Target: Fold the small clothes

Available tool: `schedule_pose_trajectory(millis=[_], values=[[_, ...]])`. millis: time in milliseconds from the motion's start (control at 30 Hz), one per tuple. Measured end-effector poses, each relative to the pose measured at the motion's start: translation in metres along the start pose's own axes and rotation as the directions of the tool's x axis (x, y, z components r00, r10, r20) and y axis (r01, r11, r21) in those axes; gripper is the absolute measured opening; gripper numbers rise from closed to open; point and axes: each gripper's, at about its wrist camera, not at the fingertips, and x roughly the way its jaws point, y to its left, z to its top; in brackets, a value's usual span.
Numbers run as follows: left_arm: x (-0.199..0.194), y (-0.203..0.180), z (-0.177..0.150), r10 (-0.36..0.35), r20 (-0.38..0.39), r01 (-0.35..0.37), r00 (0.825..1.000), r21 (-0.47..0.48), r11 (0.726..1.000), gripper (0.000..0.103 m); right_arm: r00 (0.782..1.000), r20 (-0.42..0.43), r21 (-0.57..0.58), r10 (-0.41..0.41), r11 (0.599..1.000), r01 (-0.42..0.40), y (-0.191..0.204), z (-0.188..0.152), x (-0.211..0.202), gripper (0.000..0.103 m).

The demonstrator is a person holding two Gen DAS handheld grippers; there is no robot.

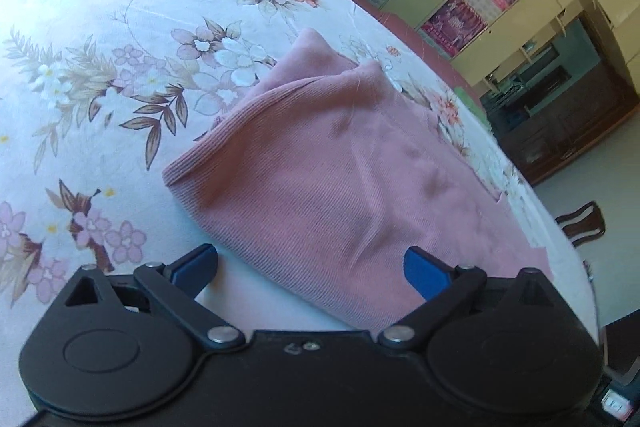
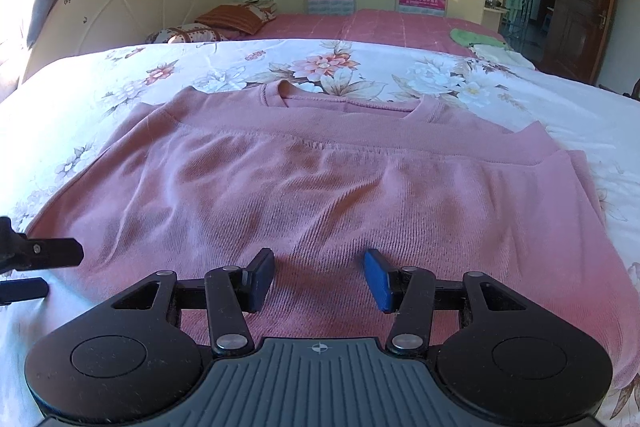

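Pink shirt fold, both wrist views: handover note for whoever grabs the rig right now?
Left gripper: open, holding nothing, fingers at the near edge of the pink shirt.
Right gripper: open, holding nothing, low over the shirt's near part; contact can't be judged.
Shirt lies on the flowered bedsheet, neckline on the far side. The lower half looks folded up, its hem running across just below the collar. In the left wrist view a side is doubled over with a corner standing up.
Done: at least one fold.
Left: probably fold the sides in and flatten the raised corner. Nothing is gripped, so you start from a fresh grasp.
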Motion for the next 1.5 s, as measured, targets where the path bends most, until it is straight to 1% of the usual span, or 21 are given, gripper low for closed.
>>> schedule_pose_trajectory(millis=[133,267,333,367,400,500,533,567,600,633,700,867,900,967,1100,1167,1267,1300,1367,1433,1500], values=[[0.01,0.004,0.009,-0.057,0.046,0.06,0.997,-0.062,0.996,0.098,1.0,0.014,0.001,0.001,1.0,-0.001,-0.001,0.004,0.001,0.05],[0.021,0.003,0.015,-0.079,0.083,0.086,0.993,-0.083,0.993,0.097,1.0,0.03,0.005,-0.004,1.0,0.004,-0.004,0.011,0.004,0.05],[0.024,0.001,0.016,-0.08,0.098,0.088,0.992,-0.08,0.993,0.094,0.999,0.034,0.005,-0.005,1.0,0.005,-0.004,0.015,0.008,0.05],[0.026,0.0,0.016,-0.075,0.105,0.083,0.992,-0.075,0.994,0.085,0.999,0.036,0.004,-0.005,1.0,0.005,-0.004,0.017,0.009,0.05],[0.027,0.0,0.016,-0.071,0.109,0.079,0.991,-0.073,0.994,0.069,0.999,0.039,0.0,-0.002,1.0,0.002,-0.003,0.018,0.011,0.05],[0.03,0.008,0.018,-0.073,0.119,0.086,0.99,-0.109,0.99,0.05,0.999,0.045,-0.022,-0.005,1.0,0.006,0.002,0.02,0.016,0.05],[0.03,0.009,0.018,-0.072,0.12,0.085,0.99,-0.112,0.99,0.048,0.999,0.037,-0.037,-0.017,0.999,0.018,0.004,0.019,0.021,0.05],[0.031,0.01,0.018,-0.069,0.12,0.083,0.99,-0.114,0.99,0.041,1.0,0.017,-0.049,-0.023,0.999,0.024,0.006,0.016,0.027,0.05],[0.032,0.011,0.019,-0.063,0.118,0.076,0.991,-0.115,0.99,0.03,0.999,0.001,-0.065,-0.034,0.997,0.034,0.008,0.012,0.033,0.05],[0.033,0.013,0.02,-0.054,0.113,0.067,0.992,-0.119,0.991,0.025,0.999,0.018,-0.094,-0.051,0.994,0.053,0.01,0.008,0.035,0.05],[0.033,0.018,0.021,-0.057,0.106,0.072,0.993,-0.146,0.987,0.021,0.997,0.031,-0.117,-0.065,0.991,0.068,0.013,0.005,0.037,0.054],[0.031,0.017,0.022,-0.055,0.108,0.071,0.993,-0.15,0.986,0.017,0.995,0.058,-0.151,-0.081,0.984,0.089,0.015,-0.001,0.038,0.055],[0.031,0.017,0.022,-0.055,0.111,0.072,0.992,-0.153,0.986,0.015,0.995,0.058,-0.148,-0.081,0.985,0.089,0.015,-0.001,0.037,0.055],[0.029,0.016,0.022,-0.06,0.118,0.078,0.991,-0.156,0.985,0.015,0.995,0.053,-0.143,-0.08,0.986,0.087,0.015,0.0,0.038,0.055],[0.022,0.006,0.026,-0.086,0.139,0.102,0.987,-0.113,0.988,0.013,0.997,0.042,-0.132,-0.068,0.989,0.073,0.013,0.002,0.035,0.055],[0.019,-0.002,0.029,-0.108,0.149,0.118,0.983,-0.065,0.991,0.013,0.997,0.044,-0.125,-0.066,0.99,0.071,0.012,0.002,0.031,0.055],[0.012,-0.018,0.035,-0.154,0.164,0.154,0.974,0.014,0.988,0.013,0.994,0.076,-0.06,-0.079,0.995,0.084,0.007,0.001,0.017,0.055],[0.009,-0.024,0.037,-0.17,0.166,0.166,0.971,0.039,0.985,0.013,0.994,0.063,-0.064,-0.094,0.993,0.098,0.008,-0.001,0.017,0.055],[0.004,-0.038,0.039,-0.197,0.169,0.183,0.966,0.091,0.979,0.013,0.993,0.016,-0.12,-0.115,0.986,0.116,0.013,-0.008,0.026,0.055],[-0.001,-0.056,0.041,-0.227,0.17,0.201,0.959,0.155,0.967,0.013,0.991,0.033,-0.169,-0.131,0.976,0.135,0.019,-0.011,0.029,0.056],[-0.004,-0.076,0.039,-0.253,0.175,0.212,0.952,0.22,0.952,0.013,0.995,0.009,-0.12,-0.097,0.988,0.097,0.012,-0.004,0.028,0.057]])
